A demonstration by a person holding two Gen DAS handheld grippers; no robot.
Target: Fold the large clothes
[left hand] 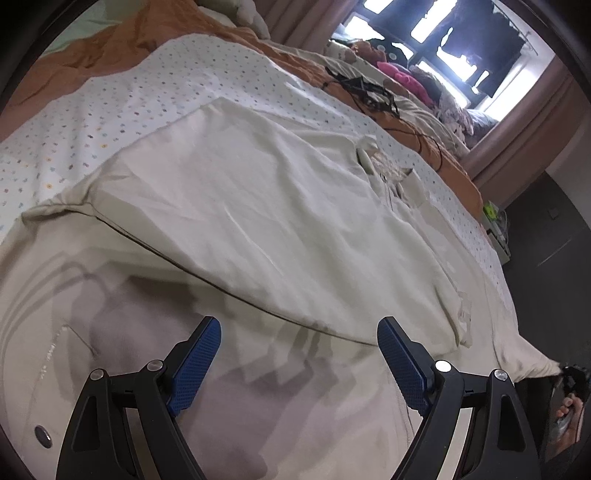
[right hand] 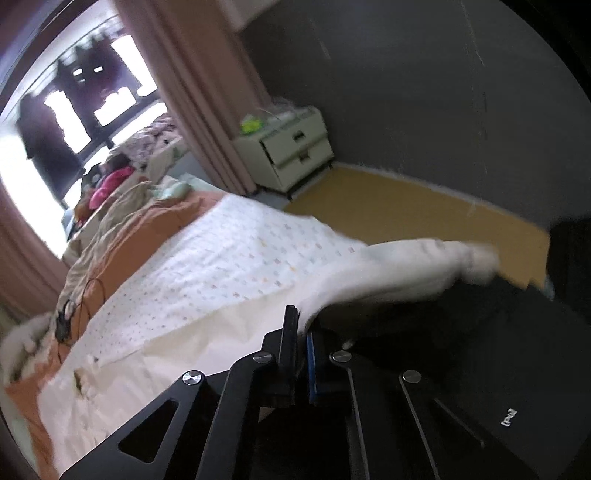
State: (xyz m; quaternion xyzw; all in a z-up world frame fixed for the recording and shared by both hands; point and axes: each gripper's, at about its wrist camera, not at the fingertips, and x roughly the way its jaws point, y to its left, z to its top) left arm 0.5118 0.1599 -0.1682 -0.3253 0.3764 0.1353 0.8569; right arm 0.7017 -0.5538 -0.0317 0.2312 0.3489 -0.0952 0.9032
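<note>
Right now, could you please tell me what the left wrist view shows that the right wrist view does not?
Only the left wrist view shows the left hand-held gripper, open over the cream garment's folded-over panel and neckline.

Only the right wrist view shows the white bedside drawers, the yellow floor and the right hand-held gripper, shut on the garment's edge.

Both show the dotted sheet, the orange bedding, the black cable, the pink curtains and the bright window.
</note>
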